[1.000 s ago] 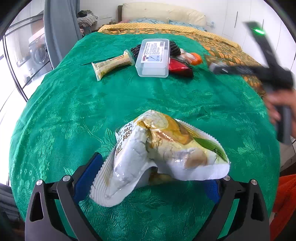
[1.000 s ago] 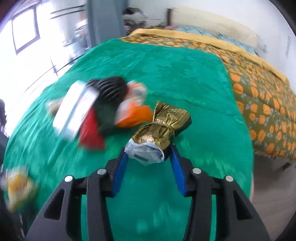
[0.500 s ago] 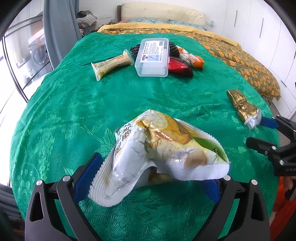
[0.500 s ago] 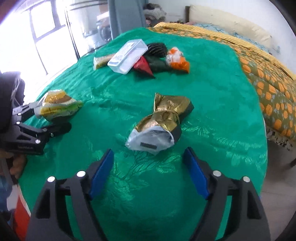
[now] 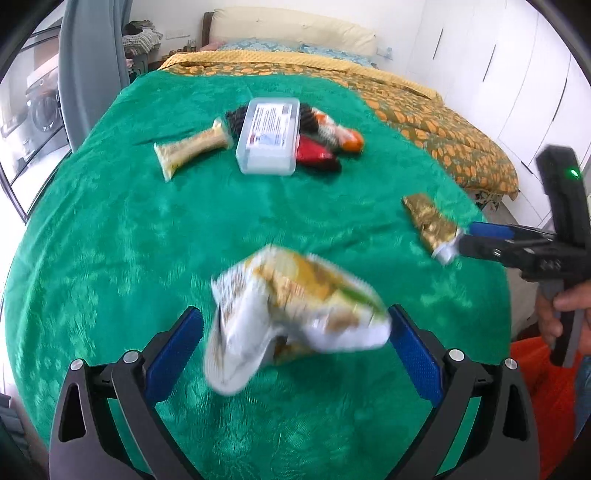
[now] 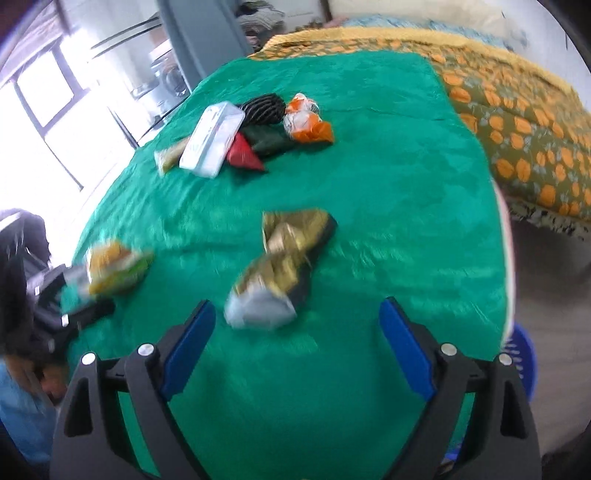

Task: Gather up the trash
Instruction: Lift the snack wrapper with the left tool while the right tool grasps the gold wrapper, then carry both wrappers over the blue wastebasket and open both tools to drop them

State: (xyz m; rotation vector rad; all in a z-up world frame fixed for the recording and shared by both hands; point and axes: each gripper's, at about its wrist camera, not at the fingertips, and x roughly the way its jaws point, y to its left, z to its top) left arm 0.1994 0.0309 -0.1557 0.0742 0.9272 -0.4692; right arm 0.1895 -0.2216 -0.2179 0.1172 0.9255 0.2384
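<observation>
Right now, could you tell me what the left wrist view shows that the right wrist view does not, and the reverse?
Only the left wrist view shows the white wardrobe doors and the headboard. Only the right wrist view shows the blue basket on the floor and a bright window. Both show the gold wrapper, the yellow-white snack bag and the clear plastic box.

**A bedroom in a home**

A bed with an orange-flowered bedspread and a cream headboard fills the far side. White wardrobe doors line one wall, and a heap of clothes sits in a corner. Beyond a glass door stands a washing machine (only partly seen). A green patterned cloth covers the nearer surface.
</observation>
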